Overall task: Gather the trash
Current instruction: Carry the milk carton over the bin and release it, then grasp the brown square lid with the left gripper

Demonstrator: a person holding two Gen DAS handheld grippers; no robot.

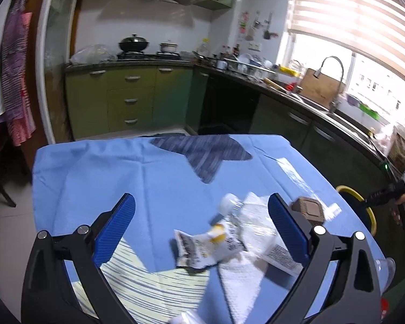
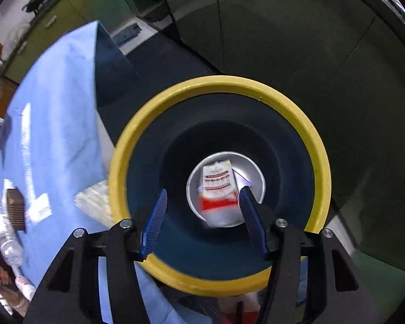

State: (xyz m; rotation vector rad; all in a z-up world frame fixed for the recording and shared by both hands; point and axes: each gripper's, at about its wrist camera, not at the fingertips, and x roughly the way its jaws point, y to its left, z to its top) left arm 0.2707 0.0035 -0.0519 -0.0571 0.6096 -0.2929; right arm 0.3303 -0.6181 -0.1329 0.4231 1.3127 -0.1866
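My left gripper (image 1: 201, 206) is open and empty above the blue-clothed table (image 1: 94, 167). Below it lie a crumpled white and yellow wrapper (image 1: 202, 245), a clear plastic bottle (image 1: 252, 229) with a white cap, and a white paper towel (image 1: 243, 278). A brown ridged piece (image 1: 309, 209) lies just right of my right finger. My right gripper (image 2: 203, 191) is open and empty over the yellow-rimmed trash bin (image 2: 154, 108). A red and white carton (image 2: 218, 189) lies at the bin's bottom. The bin's rim also shows in the left wrist view (image 1: 370, 210).
Kitchen counters with a stove (image 1: 148, 54) and a sink (image 1: 334, 86) run behind and to the right of the table. A striped cloth (image 1: 148, 283) lies at the table's near edge. In the right wrist view a bottle (image 2: 5, 232) and a brown piece (image 2: 16, 212) lie on the table.
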